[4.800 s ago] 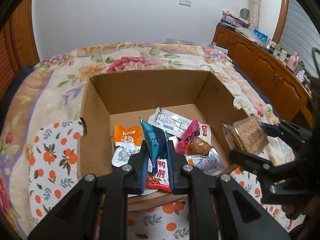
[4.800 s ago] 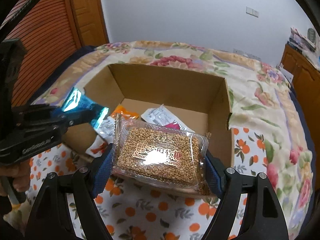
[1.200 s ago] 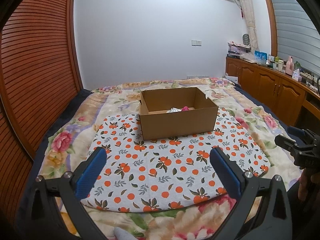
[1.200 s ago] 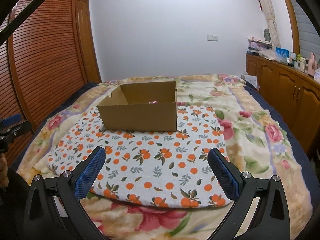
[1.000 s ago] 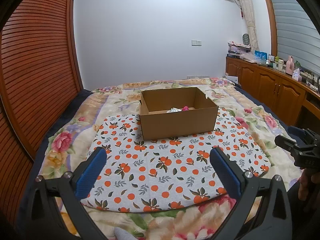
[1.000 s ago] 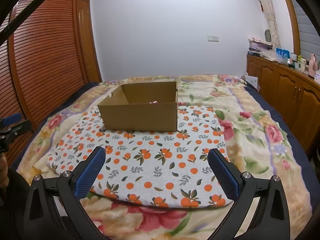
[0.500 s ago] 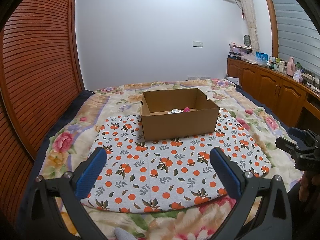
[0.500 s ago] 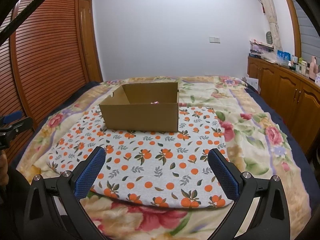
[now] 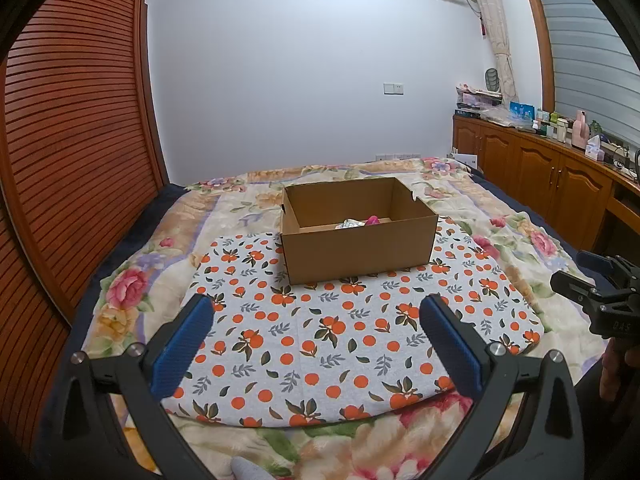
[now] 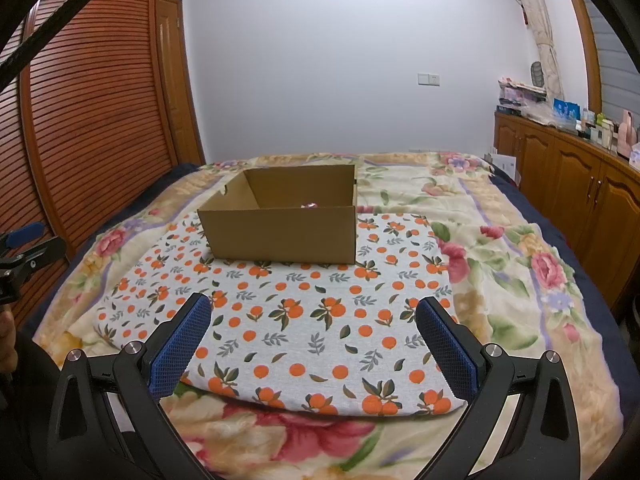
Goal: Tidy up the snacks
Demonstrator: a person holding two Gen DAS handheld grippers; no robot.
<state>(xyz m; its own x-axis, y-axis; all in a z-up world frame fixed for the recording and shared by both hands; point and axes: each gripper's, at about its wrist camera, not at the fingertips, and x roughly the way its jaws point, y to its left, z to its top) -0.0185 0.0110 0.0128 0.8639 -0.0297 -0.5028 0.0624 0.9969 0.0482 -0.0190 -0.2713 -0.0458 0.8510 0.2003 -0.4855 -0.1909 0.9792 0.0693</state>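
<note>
An open cardboard box (image 9: 358,248) stands on an orange-print cloth (image 9: 320,344) on the bed; it also shows in the right wrist view (image 10: 280,236). The tops of a silver and a pink snack packet (image 9: 360,222) show over its near wall; a pink bit (image 10: 309,205) shows in the right wrist view. My left gripper (image 9: 316,334) is open and empty, held back from the box near the bed's foot. My right gripper (image 10: 314,332) is open and empty, likewise well short of the box. The box floor is mostly hidden.
A floral blanket (image 10: 520,264) covers the bed. Slatted wooden wardrobe doors (image 9: 60,168) run along the left. A wooden cabinet row (image 9: 552,184) with bottles and boxes on top runs along the right. The right gripper shows at the left view's right edge (image 9: 600,292).
Since 4.8 s ago both grippers let go of their snacks, opened and drew far back from the box. Over the last second they hardly moved, only a slight tilt upward.
</note>
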